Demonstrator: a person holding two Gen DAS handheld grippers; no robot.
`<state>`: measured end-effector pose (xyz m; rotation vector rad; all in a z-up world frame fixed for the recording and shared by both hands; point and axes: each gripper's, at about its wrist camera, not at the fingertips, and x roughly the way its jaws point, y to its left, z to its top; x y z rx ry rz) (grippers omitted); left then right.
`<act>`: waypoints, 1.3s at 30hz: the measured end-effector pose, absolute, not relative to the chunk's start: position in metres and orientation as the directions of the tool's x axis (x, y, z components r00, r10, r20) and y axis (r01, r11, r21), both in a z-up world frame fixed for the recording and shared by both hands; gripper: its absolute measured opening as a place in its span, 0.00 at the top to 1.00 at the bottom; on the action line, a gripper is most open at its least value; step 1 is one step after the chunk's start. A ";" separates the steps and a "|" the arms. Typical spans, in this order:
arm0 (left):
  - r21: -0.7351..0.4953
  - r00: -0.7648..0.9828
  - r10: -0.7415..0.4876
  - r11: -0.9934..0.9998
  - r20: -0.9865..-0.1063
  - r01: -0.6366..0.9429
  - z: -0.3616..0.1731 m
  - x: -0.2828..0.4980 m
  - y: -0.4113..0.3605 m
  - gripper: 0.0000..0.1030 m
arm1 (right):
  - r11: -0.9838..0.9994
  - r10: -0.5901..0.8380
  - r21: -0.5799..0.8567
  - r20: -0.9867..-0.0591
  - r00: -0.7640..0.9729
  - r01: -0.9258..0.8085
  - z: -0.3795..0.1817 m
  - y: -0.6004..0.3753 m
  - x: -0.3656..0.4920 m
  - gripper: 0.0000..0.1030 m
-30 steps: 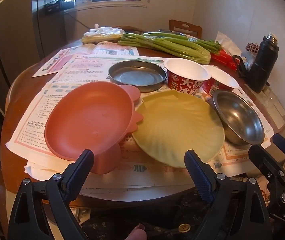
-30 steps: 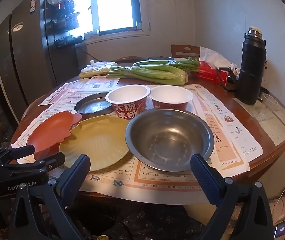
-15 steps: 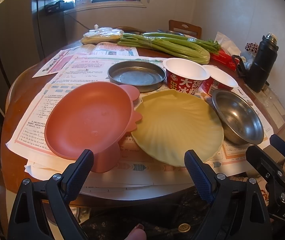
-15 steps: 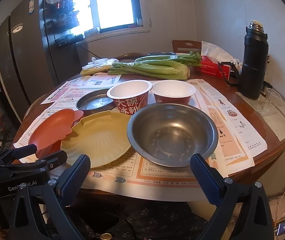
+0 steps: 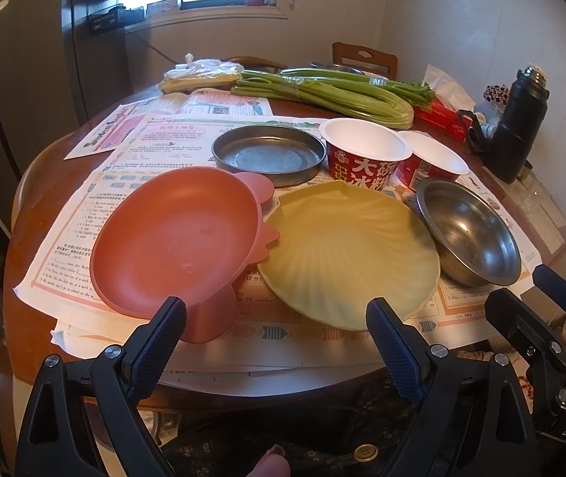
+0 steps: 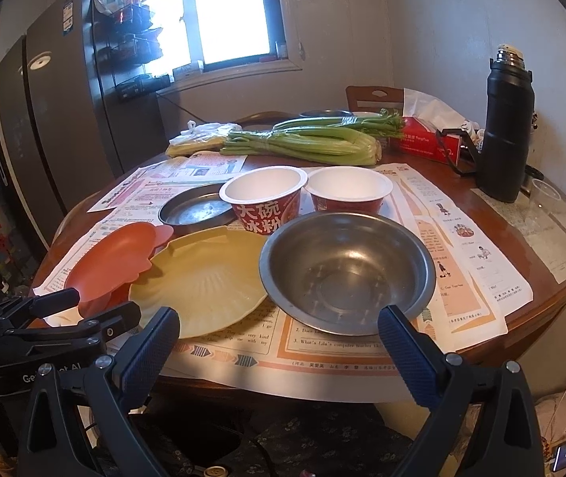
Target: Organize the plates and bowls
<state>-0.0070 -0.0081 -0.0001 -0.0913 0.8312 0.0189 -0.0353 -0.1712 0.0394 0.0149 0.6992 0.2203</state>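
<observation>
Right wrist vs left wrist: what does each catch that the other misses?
Right wrist only: the clear cup beside the flask, the fridge, and the open left gripper.

Left wrist only: a fingertip at the bottom edge, and the open right gripper.

Both: orange plate, yellow plate, steel bowl, round tin, two paper bowls, celery, black flask.

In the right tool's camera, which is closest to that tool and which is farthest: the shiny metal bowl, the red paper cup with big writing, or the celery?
1. Metal bowl, right in front of the right tool.
2. Red paper cup, behind the bowl, slightly left.
3. Celery, at the table's far side.
</observation>
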 end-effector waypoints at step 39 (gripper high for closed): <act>-0.098 0.688 0.034 0.983 -0.725 -0.152 0.001 -0.010 0.040 0.10 | 0.964 0.236 0.062 -0.642 0.730 -0.257 0.044 -0.150 -0.024 0.03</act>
